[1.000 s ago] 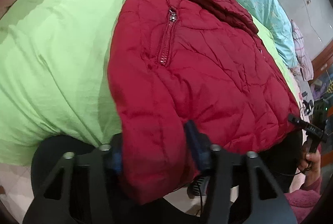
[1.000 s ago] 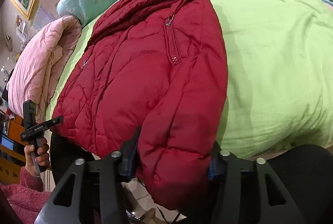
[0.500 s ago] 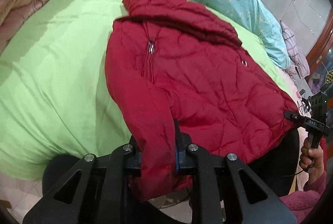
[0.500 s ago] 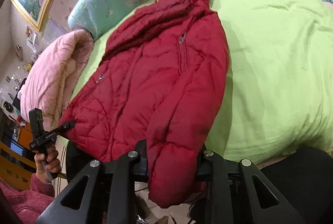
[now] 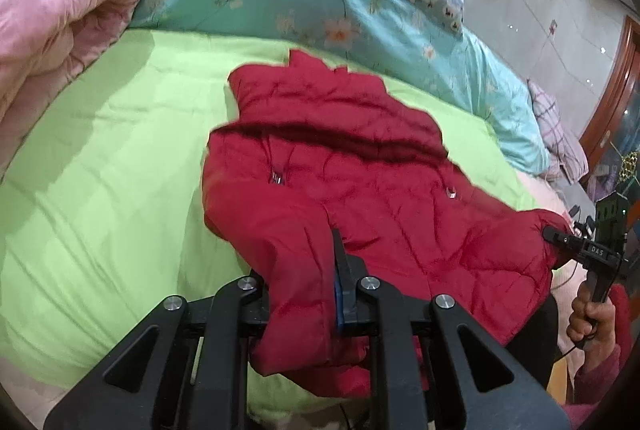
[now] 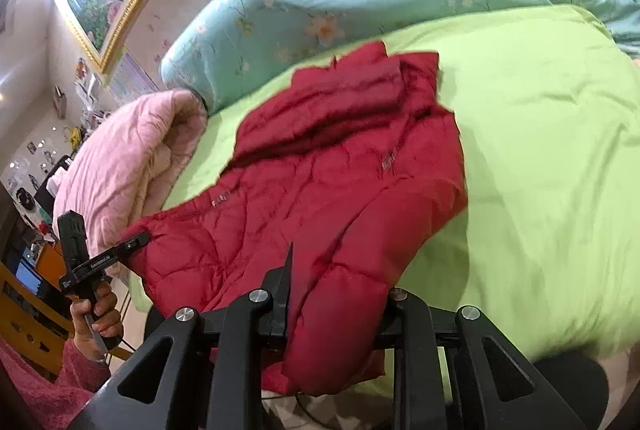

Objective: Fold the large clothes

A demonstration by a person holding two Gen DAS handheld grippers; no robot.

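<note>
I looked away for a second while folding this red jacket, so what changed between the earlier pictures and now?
Both claws closed on the red jacket's near edge: the left claw and the right claw, which had stood open around the fabric, now pinch it. Both have lifted that edge off the green bedspread. The jacket's collar end still lies on the bed, and the pink quilt has not moved.

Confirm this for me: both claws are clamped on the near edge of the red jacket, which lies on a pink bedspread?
Not quite: the red jacket lies on a light green bedspread, as the left wrist view shows. The left claw and right claw are indeed both clamped on its near edge.
</note>
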